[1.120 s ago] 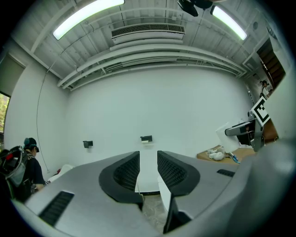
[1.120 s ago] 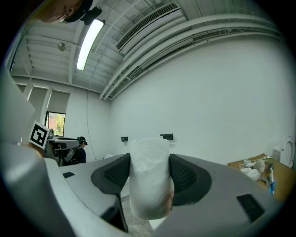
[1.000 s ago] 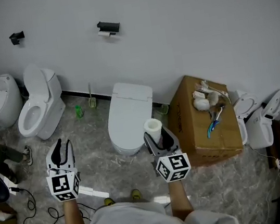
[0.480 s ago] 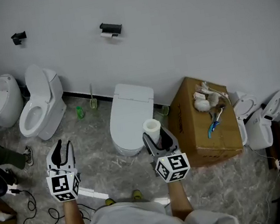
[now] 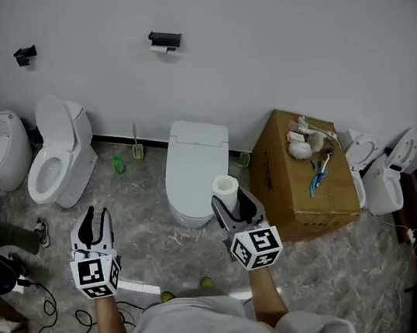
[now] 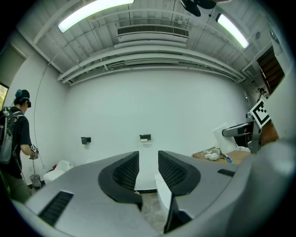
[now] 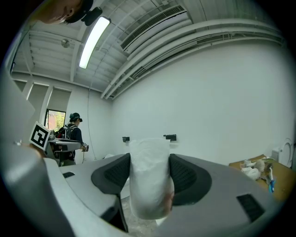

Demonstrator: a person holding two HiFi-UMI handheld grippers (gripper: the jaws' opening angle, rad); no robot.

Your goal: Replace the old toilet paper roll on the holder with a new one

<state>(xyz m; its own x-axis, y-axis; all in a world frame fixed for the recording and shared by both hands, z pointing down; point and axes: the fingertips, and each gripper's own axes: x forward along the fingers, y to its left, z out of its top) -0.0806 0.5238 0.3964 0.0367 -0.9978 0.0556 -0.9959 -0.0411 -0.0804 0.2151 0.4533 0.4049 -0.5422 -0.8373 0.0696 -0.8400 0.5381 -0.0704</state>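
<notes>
On the wall, just left of 12 o'clock from my right gripper (image 5: 232, 201), the holder (image 5: 165, 38) carries the old roll (image 5: 159, 49), a small white sliver under the black bracket, too far off for me to tell how much paper is on it. The box (image 5: 301, 206) at 3 o'clock of that gripper bears a white wad (image 5: 299, 149) and a blue-handled thing (image 5: 317, 181) that I cannot identify. My right gripper is clamped on the new roll (image 7: 149, 176), which stands upright between the pads with its top above them; its lower end is cut off behind the gripper's body. My left gripper (image 5: 95, 216) has its jaws a narrow gap apart and holds nothing. The holder is well apart from both grippers, beyond the shut toilet (image 5: 193, 168). At 9 o'clock in the left gripper view a person (image 6: 14, 139) is partly cut off by the edge.
</notes>
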